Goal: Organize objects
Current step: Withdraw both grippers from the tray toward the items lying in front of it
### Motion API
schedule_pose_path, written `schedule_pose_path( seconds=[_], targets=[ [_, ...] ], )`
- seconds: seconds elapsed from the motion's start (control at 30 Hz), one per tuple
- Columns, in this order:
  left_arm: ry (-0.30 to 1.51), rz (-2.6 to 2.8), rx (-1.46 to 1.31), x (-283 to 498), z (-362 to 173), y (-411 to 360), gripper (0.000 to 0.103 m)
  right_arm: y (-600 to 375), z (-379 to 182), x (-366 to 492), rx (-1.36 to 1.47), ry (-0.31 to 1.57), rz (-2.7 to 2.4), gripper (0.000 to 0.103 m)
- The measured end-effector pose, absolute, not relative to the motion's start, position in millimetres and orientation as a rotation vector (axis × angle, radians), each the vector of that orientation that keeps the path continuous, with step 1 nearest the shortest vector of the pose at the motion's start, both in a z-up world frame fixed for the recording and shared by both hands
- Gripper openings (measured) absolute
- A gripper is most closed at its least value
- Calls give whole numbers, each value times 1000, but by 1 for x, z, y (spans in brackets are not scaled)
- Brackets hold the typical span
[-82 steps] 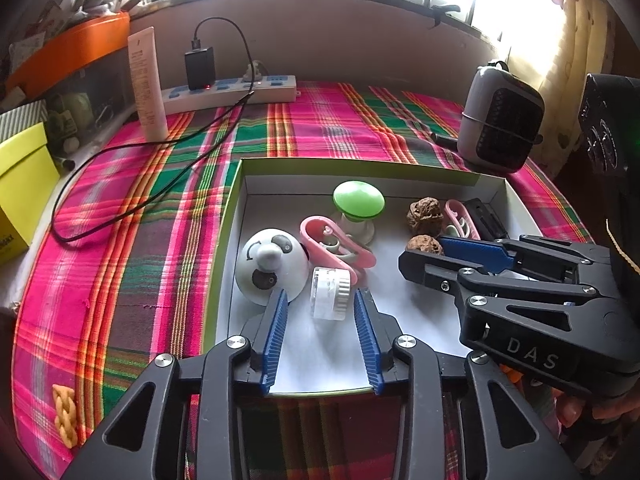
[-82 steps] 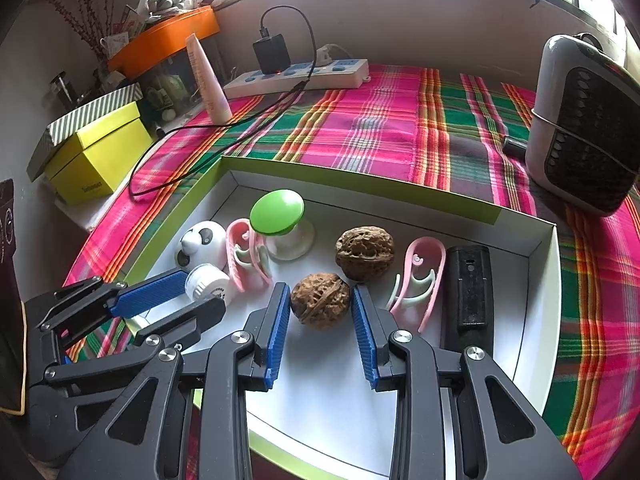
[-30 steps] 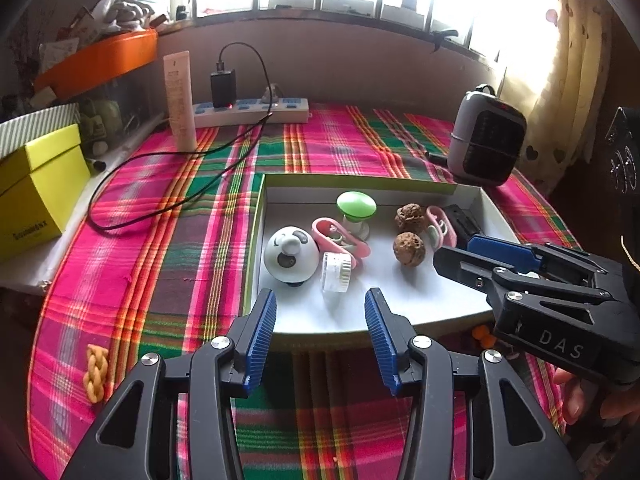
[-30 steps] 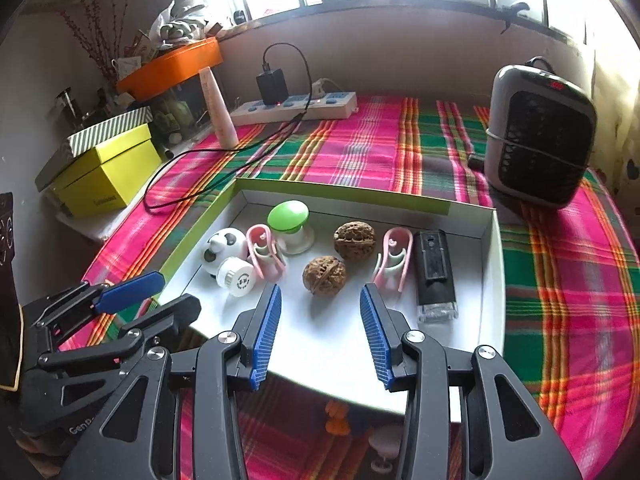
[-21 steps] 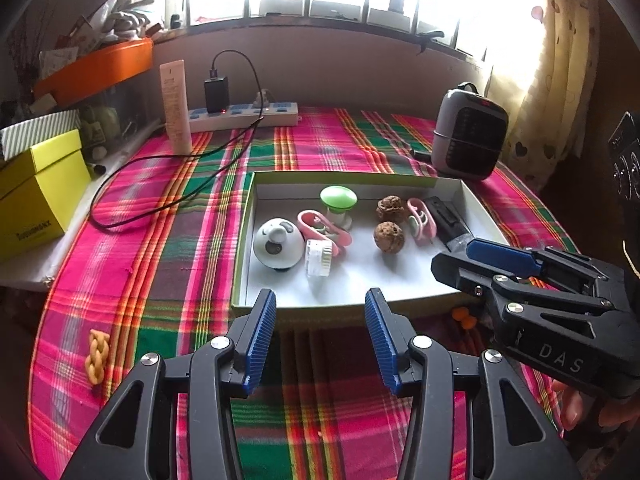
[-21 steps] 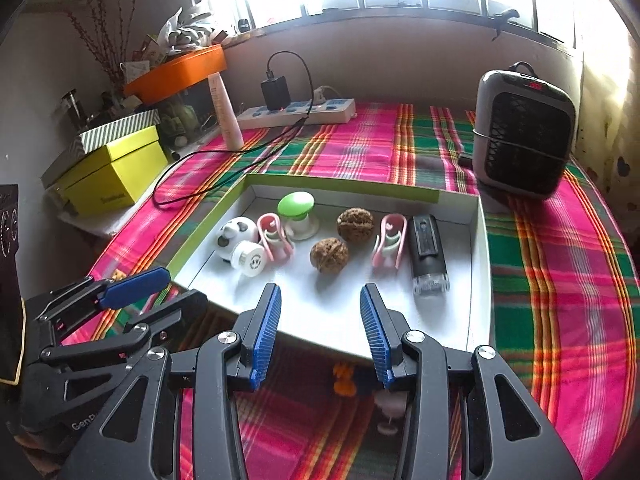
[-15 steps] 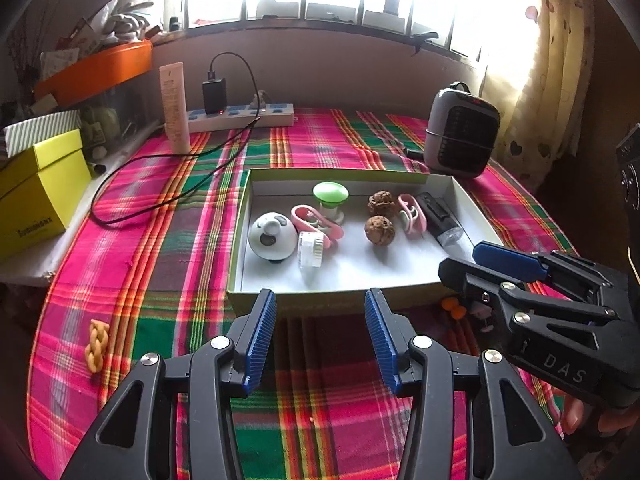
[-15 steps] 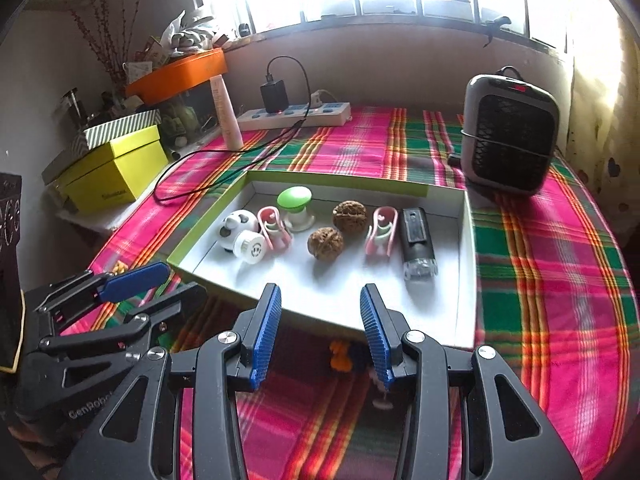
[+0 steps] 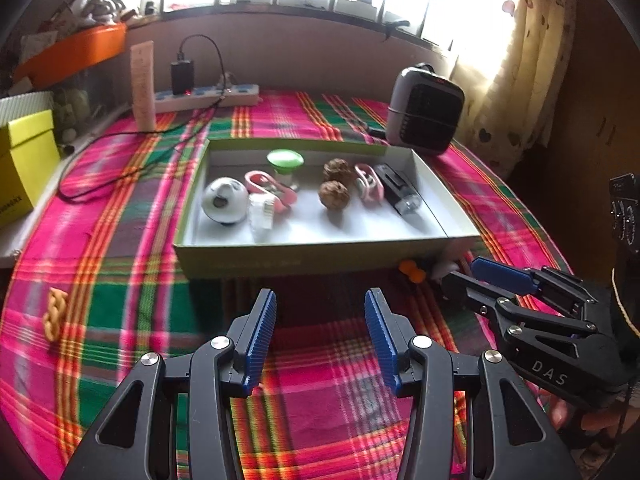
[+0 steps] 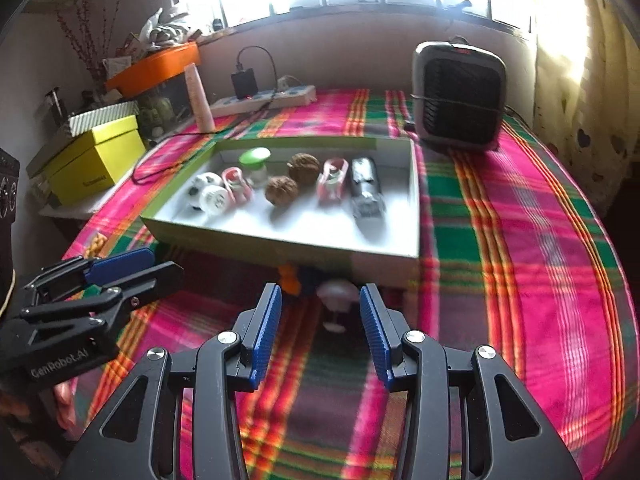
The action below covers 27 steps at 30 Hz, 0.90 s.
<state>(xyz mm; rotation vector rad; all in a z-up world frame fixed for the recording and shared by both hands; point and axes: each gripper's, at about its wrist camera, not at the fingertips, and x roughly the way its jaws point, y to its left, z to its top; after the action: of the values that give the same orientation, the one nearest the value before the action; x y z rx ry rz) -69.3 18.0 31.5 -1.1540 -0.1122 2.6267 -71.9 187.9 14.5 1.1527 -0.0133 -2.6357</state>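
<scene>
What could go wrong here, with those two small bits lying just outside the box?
The orange piece and white piece lie close against the box wall. The open right gripper might bump or shove the box when reaching for them. They also sit near each other, so it may catch both or knock one aside. The left gripper is nearby, so the two could collide.

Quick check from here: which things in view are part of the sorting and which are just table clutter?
Job: shallow green-rimmed white tray; two brown walnuts; green-capped mushroom toy; small orange piece outside the tray.

Clutter: grey fan heater; white power strip; yellow box.
</scene>
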Motion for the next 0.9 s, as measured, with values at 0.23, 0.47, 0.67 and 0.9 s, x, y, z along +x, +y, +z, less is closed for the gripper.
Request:
schedule_pose_path(
  seconds=[0.23,0.47,0.67,0.9],
  targets=[
    [-114,2569,-1178,-70,24,28,45,206,6,-71,1197,-80,-2644,43],
    [-112,2555,-1206,-71,17,32,45,204,3,-81,1218,-110,-2602,43],
    [-120,2556,-1219,-73,15,30,45,197,0,-89,1244,-68,-2603,43],
    [-121,2558,-1228,-74,14,30,45,193,0,-95,1251,-35,-2601,43]
  ],
)
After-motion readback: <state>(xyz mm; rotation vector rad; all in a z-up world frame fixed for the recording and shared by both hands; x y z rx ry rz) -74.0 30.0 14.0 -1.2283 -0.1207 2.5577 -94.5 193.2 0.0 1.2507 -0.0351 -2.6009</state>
